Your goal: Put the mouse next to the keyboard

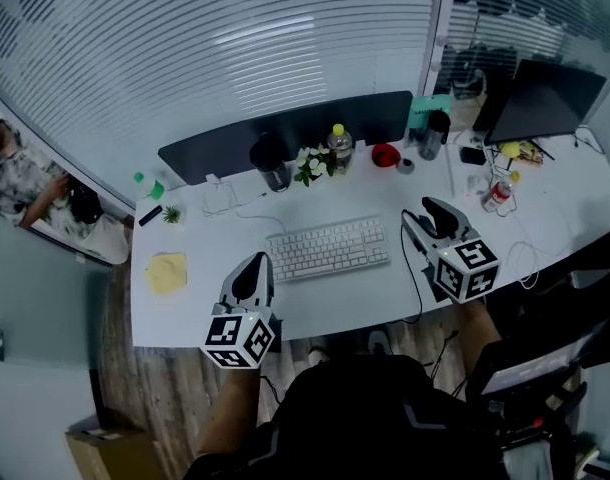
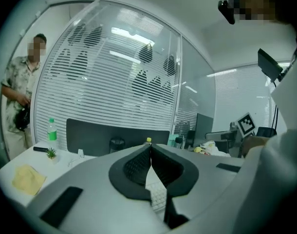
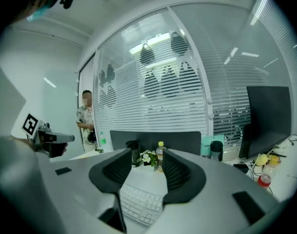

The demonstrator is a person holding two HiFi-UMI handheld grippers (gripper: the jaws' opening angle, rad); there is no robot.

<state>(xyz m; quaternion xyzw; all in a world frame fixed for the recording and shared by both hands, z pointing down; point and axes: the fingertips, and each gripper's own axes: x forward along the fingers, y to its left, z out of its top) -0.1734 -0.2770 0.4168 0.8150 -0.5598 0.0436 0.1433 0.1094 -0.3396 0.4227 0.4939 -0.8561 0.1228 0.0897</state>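
A white keyboard (image 1: 328, 248) lies across the middle of the white desk (image 1: 185, 308). My left gripper (image 1: 255, 260) hovers at the keyboard's left end, jaws shut with the pads meeting and nothing between them (image 2: 149, 147). At the keyboard's right end my right gripper (image 1: 425, 211) is open. Its pads stand apart and empty (image 3: 147, 155), and the keyboard (image 3: 139, 201) shows through the gap. I cannot pick out a mouse for certain. A small black item (image 1: 473, 155) lies far right, too small to tell.
Along the desk's back stand a dark screen (image 1: 285, 133), a black cup (image 1: 270, 163), flowers (image 1: 312, 163), a yellow-capped bottle (image 1: 339, 148), a red item (image 1: 385, 155) and a dark tumbler (image 1: 433, 136). A yellow cloth (image 1: 167, 271) lies left. A person (image 1: 25, 188) stands beyond the glass.
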